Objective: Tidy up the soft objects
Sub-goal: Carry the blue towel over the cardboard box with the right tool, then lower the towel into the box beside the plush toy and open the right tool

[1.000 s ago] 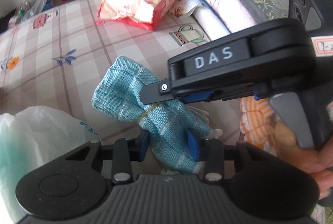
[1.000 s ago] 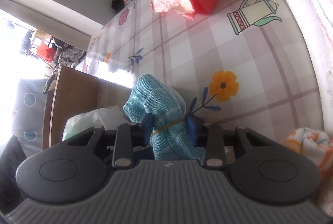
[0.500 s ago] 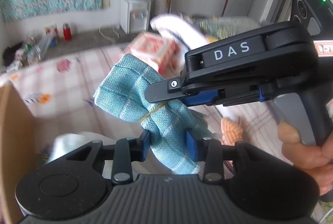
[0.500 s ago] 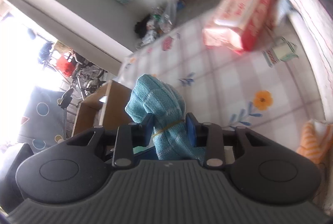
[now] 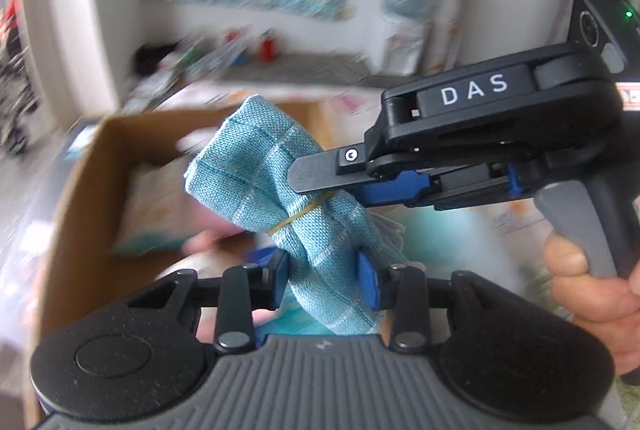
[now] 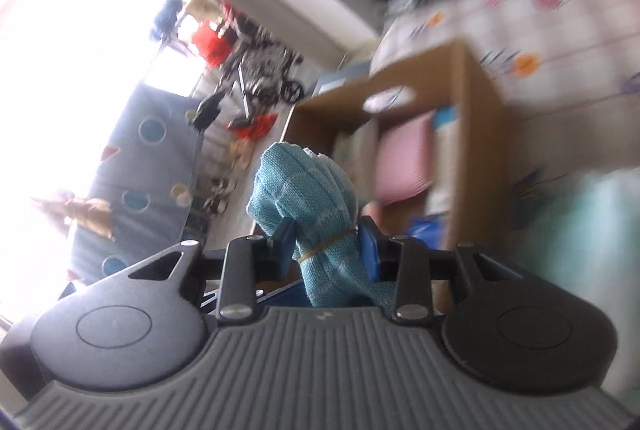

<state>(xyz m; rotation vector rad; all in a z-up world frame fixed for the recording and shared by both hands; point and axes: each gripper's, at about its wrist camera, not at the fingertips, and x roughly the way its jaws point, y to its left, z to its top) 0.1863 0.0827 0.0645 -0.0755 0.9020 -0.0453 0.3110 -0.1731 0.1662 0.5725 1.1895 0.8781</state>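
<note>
Teal cloth: a woven roll (image 5: 256,166) bound round its middle by a thin yellow rubber band (image 5: 300,216); it hung in the air between my two claws, above the open cardboard box.
Left claw: my left gripper (image 5: 324,280) was clamped on the lower end of the roll, blue pads pressing into the weave from both sides, jaws narrow.
Right claw: my right gripper (image 6: 326,244) was closed on the same roll at the band, pads dug into the fabric; in the left wrist view it reached in from the right, its top finger lying across the roll just above the band.
Right hand: my fingers (image 5: 580,270) were wrapped round the grey trigger and black handle.
Free end: the upper end of the roll stuck out past both sets of pads, touching nothing.
Box: a brown cardboard box (image 5: 76,198) sat below and beyond the roll, top open, its near wall edge running down the left of the left wrist view.
Box contents: a pink folded piece (image 6: 404,162) stood inside against other items too blurred to tell.
Room to move: open air lay around the roll's free end, and part of the box's mouth was uncovered.
Bedding: a checked sheet with flower prints (image 6: 560,30) lay beyond the box's far wall.
Background: smeared, details unreadable.
</note>
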